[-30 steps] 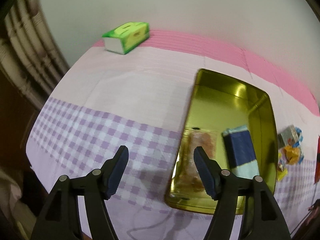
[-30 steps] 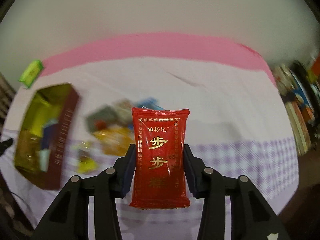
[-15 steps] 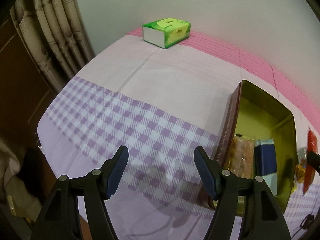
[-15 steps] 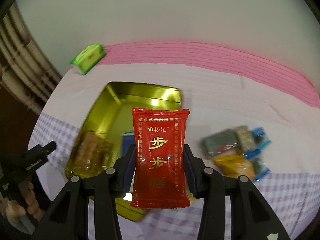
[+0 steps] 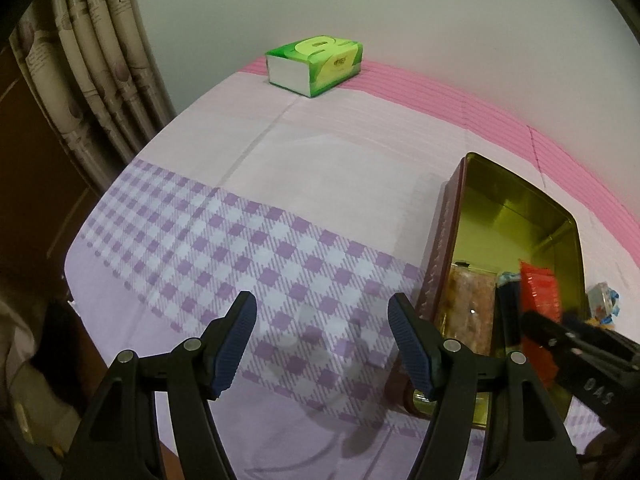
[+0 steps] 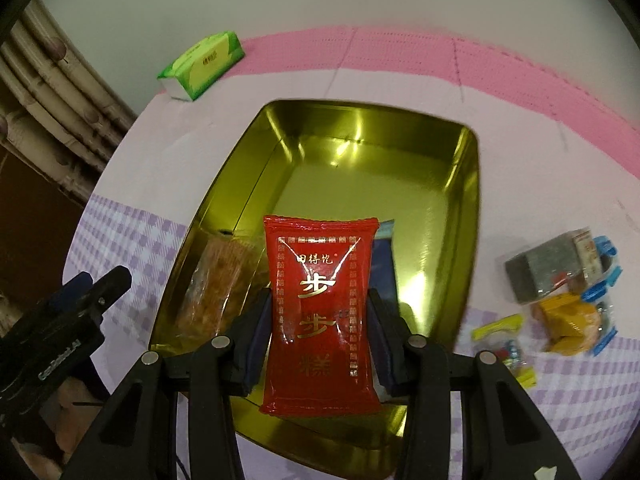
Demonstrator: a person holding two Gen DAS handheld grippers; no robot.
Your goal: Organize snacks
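While the right hand-held gripper (image 6: 320, 320) pinched the red packet (image 6: 320, 316) by its side edges above the near half of the gold tin (image 6: 468, 200), the sensible move was to lower it into the bare strip right of the blue packet (image 6: 384, 264) before letting go. The left hand-held gripper (image 5: 322, 344) hung spread and empty over the checked table (image 5: 240, 240), left of the tin. More snacks (image 6: 560, 296) lay on the table to the tin's right, and releasing low and flat would keep the packet off the orange pack (image 6: 212, 280).

tin (image 6: 472, 184) on tablecloth (image 5: 280, 184) | tissue box (image 6: 202, 65) behind-left | loose snacks (image 6: 560, 296) right of tin
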